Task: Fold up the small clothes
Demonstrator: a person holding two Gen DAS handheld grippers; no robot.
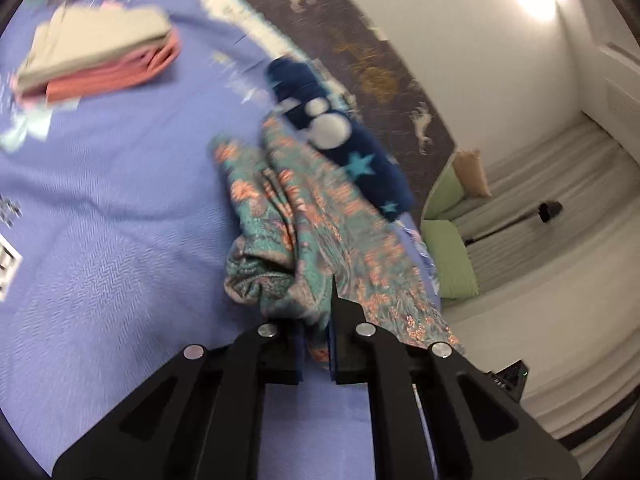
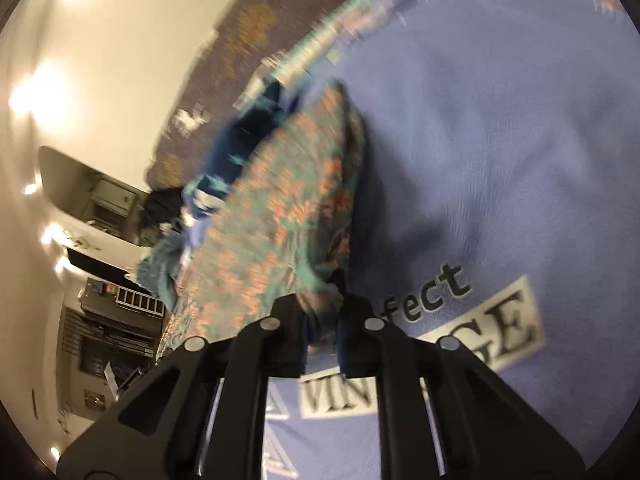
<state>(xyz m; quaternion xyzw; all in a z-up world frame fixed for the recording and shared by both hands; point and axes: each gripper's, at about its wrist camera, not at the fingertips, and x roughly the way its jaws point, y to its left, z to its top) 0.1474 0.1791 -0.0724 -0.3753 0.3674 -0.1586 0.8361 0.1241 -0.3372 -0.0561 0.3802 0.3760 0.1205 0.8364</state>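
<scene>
A teal garment with orange flowers (image 1: 304, 232) lies bunched on the purple bedspread (image 1: 112, 200). My left gripper (image 1: 316, 320) is shut on one part of it. My right gripper (image 2: 322, 316) is shut on another part of the same garment (image 2: 280, 208), and the cloth stretches away from its fingers. A dark blue garment with stars and white spots (image 1: 340, 136) lies just beyond the teal one, and it shows in the right wrist view (image 2: 244, 140) too. Both views are motion-blurred.
A folded stack, beige on top of coral (image 1: 100, 56), sits at the far left of the bed. A dark patterned rug (image 1: 360, 52) borders the bed. Green cushions (image 1: 452, 256) and pale flooring lie to the right. The bedspread carries printed lettering (image 2: 472, 328).
</scene>
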